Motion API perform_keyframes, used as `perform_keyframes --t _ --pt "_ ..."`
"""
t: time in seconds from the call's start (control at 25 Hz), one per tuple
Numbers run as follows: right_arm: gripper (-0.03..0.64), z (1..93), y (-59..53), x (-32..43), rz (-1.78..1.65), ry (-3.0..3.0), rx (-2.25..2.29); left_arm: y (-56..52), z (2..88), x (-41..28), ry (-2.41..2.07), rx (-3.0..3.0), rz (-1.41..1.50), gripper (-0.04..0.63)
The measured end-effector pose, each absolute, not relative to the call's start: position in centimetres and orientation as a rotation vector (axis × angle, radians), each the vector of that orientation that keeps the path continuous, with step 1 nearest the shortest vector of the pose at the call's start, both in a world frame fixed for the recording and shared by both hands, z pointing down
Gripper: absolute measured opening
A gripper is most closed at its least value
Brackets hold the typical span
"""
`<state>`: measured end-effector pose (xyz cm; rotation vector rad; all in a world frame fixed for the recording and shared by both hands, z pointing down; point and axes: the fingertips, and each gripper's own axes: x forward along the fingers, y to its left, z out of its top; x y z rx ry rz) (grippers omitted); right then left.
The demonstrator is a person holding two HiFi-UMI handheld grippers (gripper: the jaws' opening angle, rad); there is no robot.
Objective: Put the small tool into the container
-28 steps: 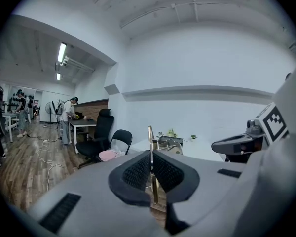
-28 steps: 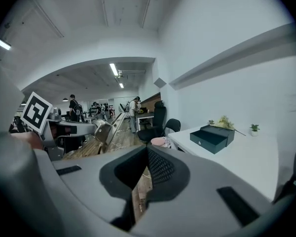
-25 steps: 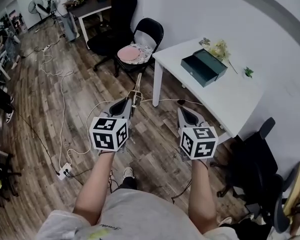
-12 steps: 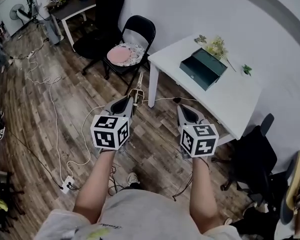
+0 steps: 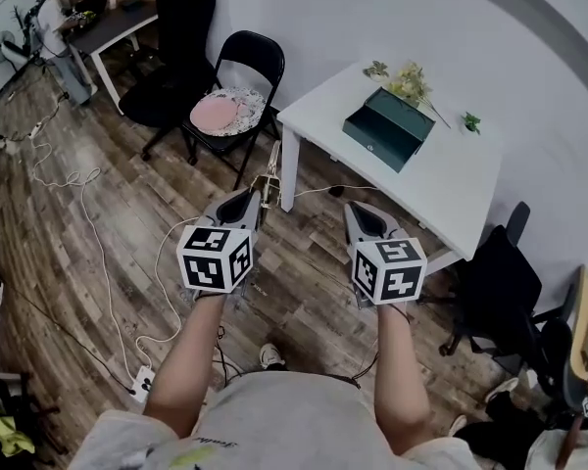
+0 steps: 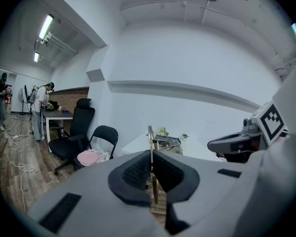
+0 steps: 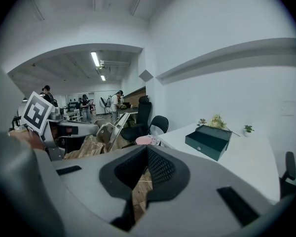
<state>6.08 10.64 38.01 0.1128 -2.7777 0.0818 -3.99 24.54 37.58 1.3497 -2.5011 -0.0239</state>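
On the white table (image 5: pixel 441 179), toward its far side by the wall, the dark green container (image 5: pixel 389 128) is being observed lying flat. A bunch of flowers (image 5: pixel 405 80) is lying just behind it, and a small potted plant (image 5: pixel 470 121) is standing near its right end. The container's top is appearing offset from the body, possibly a lid pushed partly aside. Its interior is not being resolved in any view, so its contents cannot be told.

The small tool (image 5: pixel 270 169), a thin brass-coloured piece, is being clamped between the pads of the left gripper (image 5: pixel 259 200). Its long end is projecting beyond the jaw tips. It is being carried in the air above the wooden floor (image 5: pixel 39 243), well apart from the container. In the left gripper view the jaws are being seen closed onto the tool.

The right gripper (image 5: pixel 357 215) is being held beside the left, in front of the table's near edge. Its jaws are being pressed together with nothing between them.

On the black folding chair (image 5: pixel 253 52) left of the table, a pink round item (image 5: pixel 214 114) is being noted on the seat.
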Motion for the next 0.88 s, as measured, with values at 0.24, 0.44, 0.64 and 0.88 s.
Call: perform_keyframes --t 0.24,0.44,0.64,0.88 --pt "0.003 38.1 9.9 5.9 0.079 -2.769 0.17 23.2 37.6 -4.8 -2.471 1.408 -0.027 0.008" --pt "0.003 37.8 8.8 5.9 0.095 -2.776 0.213 21.8 37.3 -5.3 -2.454 1.448 -0.012 0.008" --pt "0.003 38.4 7.2 6.3 0.115 -2.78 0.249 20.1 37.4 -5.4 -2.443 1.479 0.007 0.008" --pt "0.003 39.1 5.1 6.2 0.133 -2.784 0.268 17.9 37.7 -5.8 -2.439 1.491 0.028 0.008"
